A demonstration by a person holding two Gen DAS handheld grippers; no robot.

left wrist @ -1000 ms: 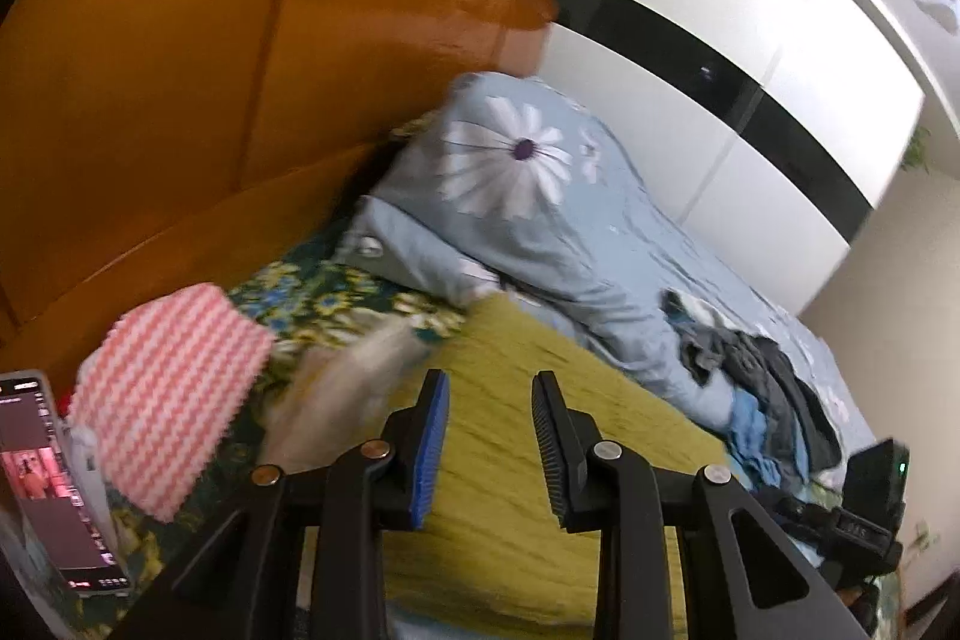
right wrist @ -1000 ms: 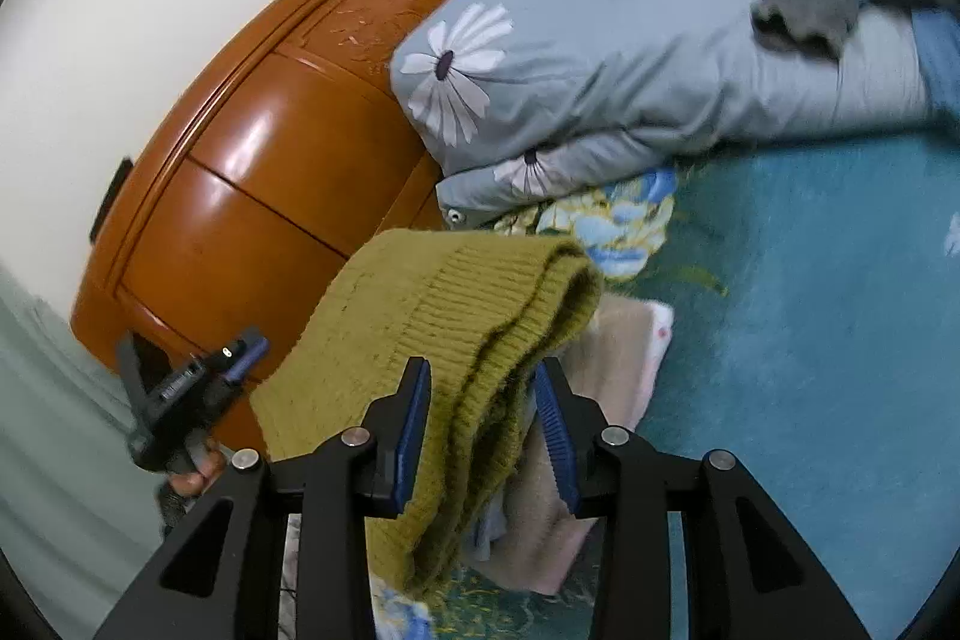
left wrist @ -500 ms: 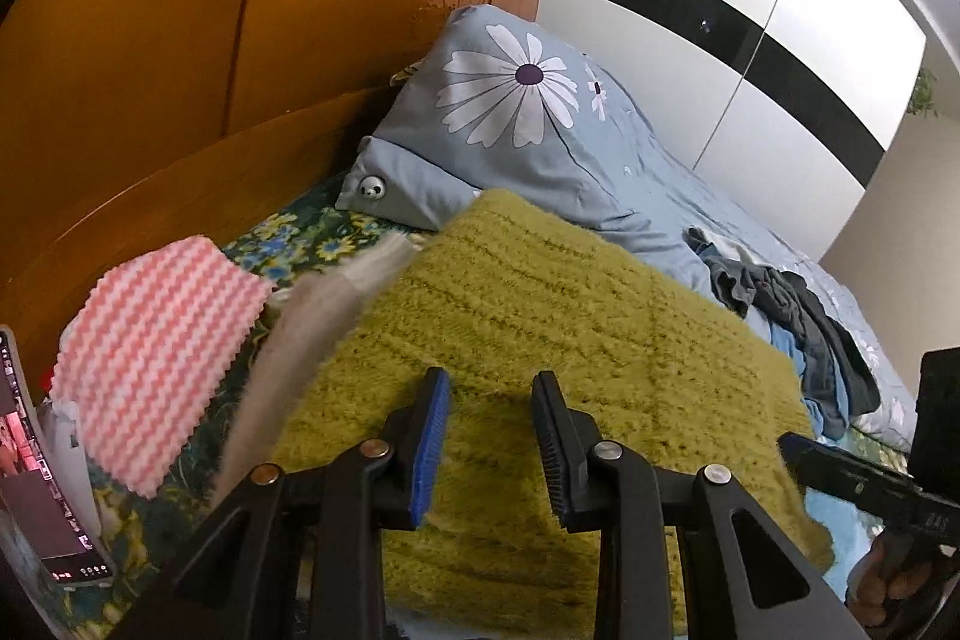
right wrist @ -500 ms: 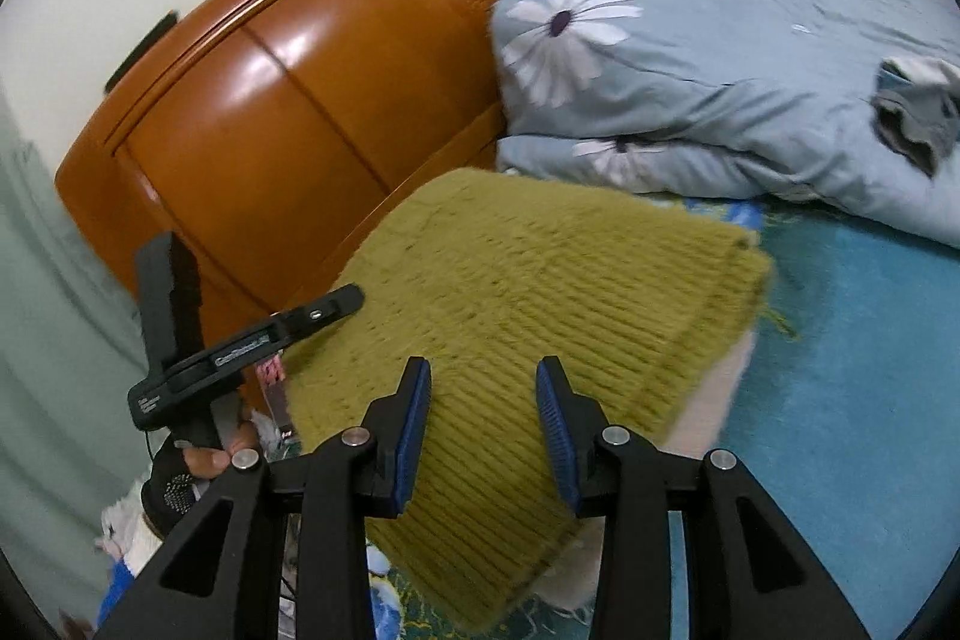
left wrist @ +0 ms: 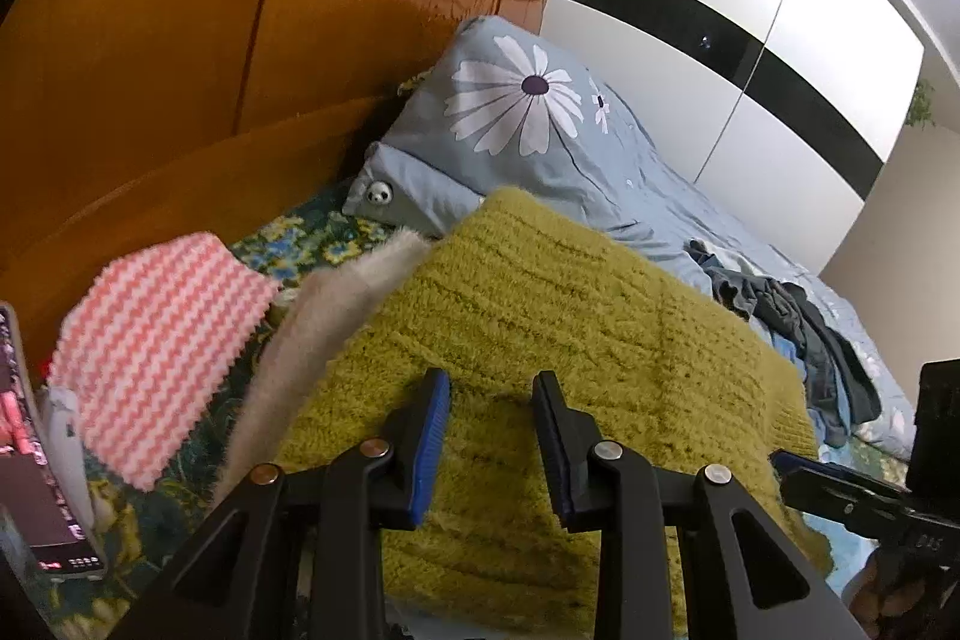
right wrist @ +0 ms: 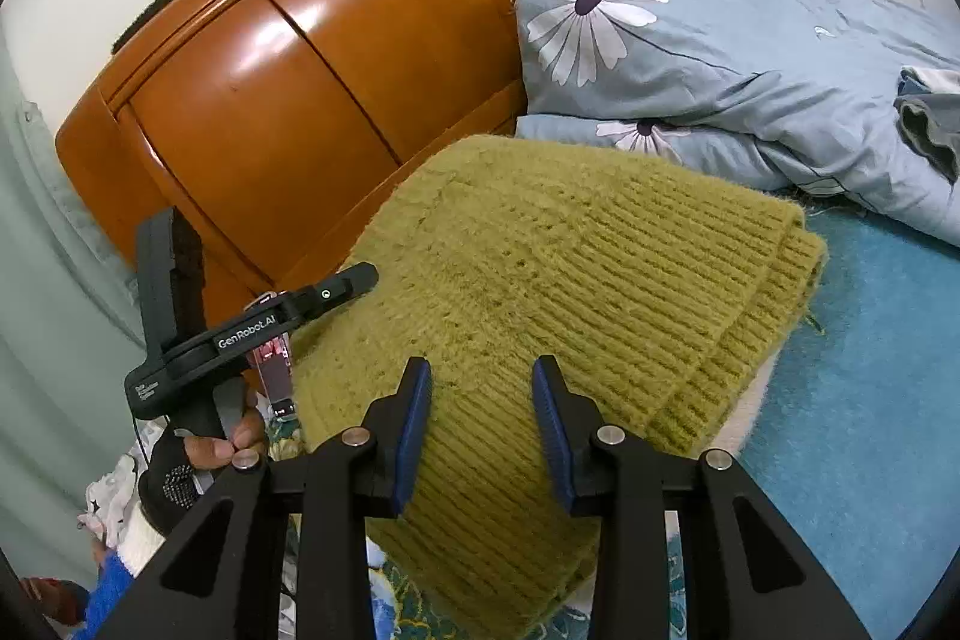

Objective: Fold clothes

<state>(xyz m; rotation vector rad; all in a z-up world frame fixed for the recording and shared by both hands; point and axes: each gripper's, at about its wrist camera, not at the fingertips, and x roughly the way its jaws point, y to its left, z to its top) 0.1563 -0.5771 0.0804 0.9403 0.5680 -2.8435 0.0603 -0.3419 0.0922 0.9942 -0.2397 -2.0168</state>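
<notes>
A folded olive-green knit sweater lies on top of a beige fuzzy garment on the bed. It also shows in the right wrist view, with the beige garment's edge under it. My left gripper is open and empty, just above the sweater's near edge. My right gripper is open and empty above the sweater's other side. The left gripper's body shows in the right wrist view, held by a gloved hand.
A pink-and-white zigzag folded cloth lies left of the pile. A phone stands at far left. The wooden headboard, a blue daisy duvet and a heap of dark clothes lie behind.
The right gripper let go of the green sweater, which now lies flat on the beige garment. Both grippers have drawn back slightly over it.
</notes>
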